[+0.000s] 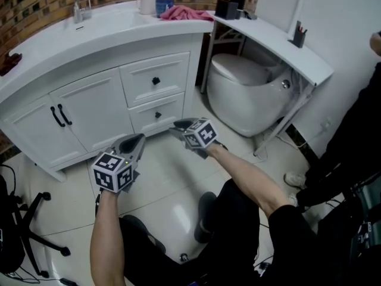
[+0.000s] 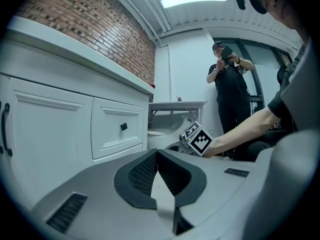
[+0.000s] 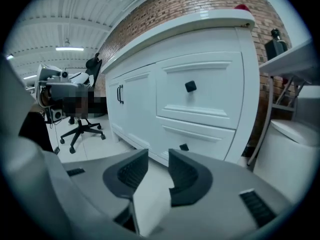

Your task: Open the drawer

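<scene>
The right gripper (image 3: pixel 158 160) hangs with its jaws parted and nothing between them. It points at the lower drawer (image 1: pixel 156 113) of the white vanity (image 1: pixel 36 52) and is close to that drawer's small black knob (image 3: pixel 184 147) but clear of it. The drawer sits shut at the vanity's right end, under the upper drawer (image 1: pixel 156 79), which is shut too. The left gripper (image 2: pixel 156 153) floats before the cabinet doors (image 1: pixel 59 121), its jaws clenched together and empty. A toilet (image 1: pixel 250 91) stands just past the vanity's right end.

White black-knobbed upper drawer (image 1: pixel 156 78) sits above the lower drawer (image 1: pixel 158 113), right of white double doors (image 1: pixel 83 112), left of the white ceramic toilet (image 1: pixel 250 91).
</scene>
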### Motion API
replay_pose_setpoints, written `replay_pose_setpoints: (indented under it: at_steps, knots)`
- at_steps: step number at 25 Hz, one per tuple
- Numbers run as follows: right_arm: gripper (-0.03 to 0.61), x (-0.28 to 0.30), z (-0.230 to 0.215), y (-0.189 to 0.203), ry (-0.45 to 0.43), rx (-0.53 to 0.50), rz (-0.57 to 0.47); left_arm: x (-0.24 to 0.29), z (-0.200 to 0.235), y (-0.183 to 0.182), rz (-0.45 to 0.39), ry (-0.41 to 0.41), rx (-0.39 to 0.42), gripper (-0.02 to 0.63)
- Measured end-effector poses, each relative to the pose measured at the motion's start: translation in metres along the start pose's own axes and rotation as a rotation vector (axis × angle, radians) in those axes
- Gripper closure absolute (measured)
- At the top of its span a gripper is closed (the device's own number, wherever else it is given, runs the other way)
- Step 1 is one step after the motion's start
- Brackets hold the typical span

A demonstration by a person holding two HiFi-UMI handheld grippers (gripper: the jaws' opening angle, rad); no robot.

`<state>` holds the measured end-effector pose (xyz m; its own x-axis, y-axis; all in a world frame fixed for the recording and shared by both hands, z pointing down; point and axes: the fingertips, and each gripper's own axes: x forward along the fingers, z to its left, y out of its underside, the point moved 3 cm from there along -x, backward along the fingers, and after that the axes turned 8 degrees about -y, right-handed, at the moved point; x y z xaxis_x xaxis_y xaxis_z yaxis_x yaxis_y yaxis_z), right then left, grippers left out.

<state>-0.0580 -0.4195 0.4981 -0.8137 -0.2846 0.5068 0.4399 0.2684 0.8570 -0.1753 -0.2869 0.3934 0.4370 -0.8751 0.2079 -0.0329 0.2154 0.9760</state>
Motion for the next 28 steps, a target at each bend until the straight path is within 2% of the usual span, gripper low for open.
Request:
replay_pose_setpoints:
  at_steps: [12,20,24,28]
  knots:
    - [0.390,0.064,-0.053,0.004,0.002,0.021,0.077,0.047,0.023,0.012,0.051,0.001,-0.003,0.621]
    - [0.356,0.116,-0.091,0.016,0.010,0.262,0.048,0.059,0.030,0.018,0.070,-0.003,0.000,0.621]
    - [0.344,0.133,-0.102,0.017,0.007,0.416,-0.012,0.063,0.030,0.017,0.075,0.004,0.010,0.621]
    - [0.344,0.144,-0.115,0.021,0.041,0.567,-0.065,0.063,0.030,0.018,0.080,0.011,0.021,0.621]
